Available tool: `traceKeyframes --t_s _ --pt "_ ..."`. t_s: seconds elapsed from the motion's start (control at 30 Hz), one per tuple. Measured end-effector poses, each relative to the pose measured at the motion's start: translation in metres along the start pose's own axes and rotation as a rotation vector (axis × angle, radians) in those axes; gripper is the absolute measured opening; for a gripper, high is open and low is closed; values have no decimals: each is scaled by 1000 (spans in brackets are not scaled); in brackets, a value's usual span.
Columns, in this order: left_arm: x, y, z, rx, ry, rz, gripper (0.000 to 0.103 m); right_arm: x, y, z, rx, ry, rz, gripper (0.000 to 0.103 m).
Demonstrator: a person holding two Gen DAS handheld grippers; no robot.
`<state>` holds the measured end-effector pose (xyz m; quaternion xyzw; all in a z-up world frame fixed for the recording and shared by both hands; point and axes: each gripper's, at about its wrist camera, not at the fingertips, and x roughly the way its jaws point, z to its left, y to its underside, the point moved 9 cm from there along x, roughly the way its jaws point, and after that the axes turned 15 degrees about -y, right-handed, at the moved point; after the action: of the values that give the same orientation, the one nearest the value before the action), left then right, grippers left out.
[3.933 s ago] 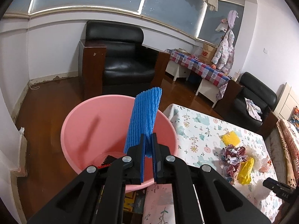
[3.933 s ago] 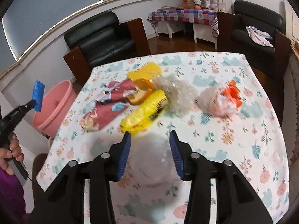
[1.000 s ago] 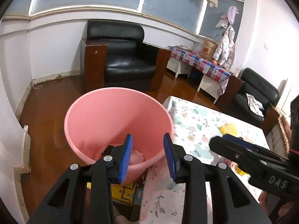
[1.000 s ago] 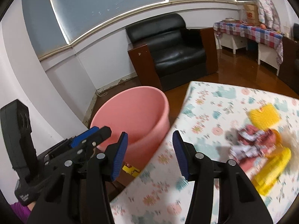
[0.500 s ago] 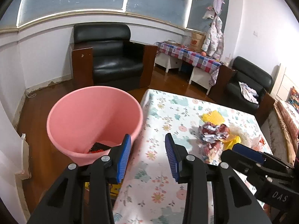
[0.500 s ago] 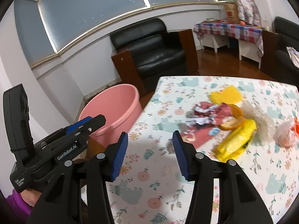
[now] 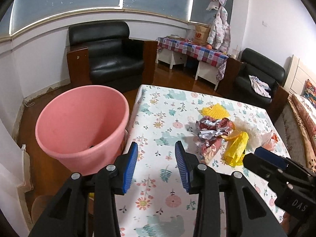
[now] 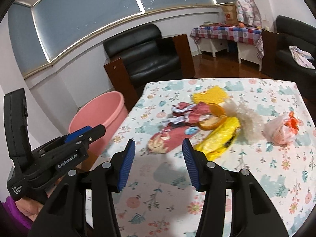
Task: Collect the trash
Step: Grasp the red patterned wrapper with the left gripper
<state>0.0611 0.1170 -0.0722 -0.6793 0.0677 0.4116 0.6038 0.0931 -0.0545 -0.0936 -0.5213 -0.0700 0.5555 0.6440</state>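
A pink bucket (image 7: 83, 126) stands on the floor at the left edge of a table with a floral cloth (image 7: 167, 102). On the cloth lies a heap of trash: a crumpled red wrapper (image 8: 173, 136), a yellow bag (image 8: 219, 138), a yellow sponge (image 8: 209, 94), an orange lid (image 8: 213, 118), a white tuft (image 8: 246, 122) and a pinkish bag (image 8: 280, 130). My left gripper (image 7: 156, 165) hovers open over the table's near left corner, nothing between its pads. My right gripper (image 8: 158, 162) is open and empty, just short of the red wrapper.
A black armchair (image 7: 110, 59) stands behind the bucket. A side table with a checked cloth (image 7: 193, 51) and a second black chair (image 7: 258, 73) line the far wall. A hand in a purple sleeve (image 8: 17, 213) holds the left gripper.
The blue cloth once in my left gripper is gone and its jaws stand open. Both grippers swung from the bucket toward the table, bringing the trash heap into view ahead.
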Motion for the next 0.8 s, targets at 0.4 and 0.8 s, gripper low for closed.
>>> traceKeyframes --t_s 0.4,0.8 --pt "5 12 -38 56 119 7 38 -28 10 -53 66 101 -25 50" --pt "33 20 -95 193 225 68 38 -37 18 -87 131 155 -31 50"
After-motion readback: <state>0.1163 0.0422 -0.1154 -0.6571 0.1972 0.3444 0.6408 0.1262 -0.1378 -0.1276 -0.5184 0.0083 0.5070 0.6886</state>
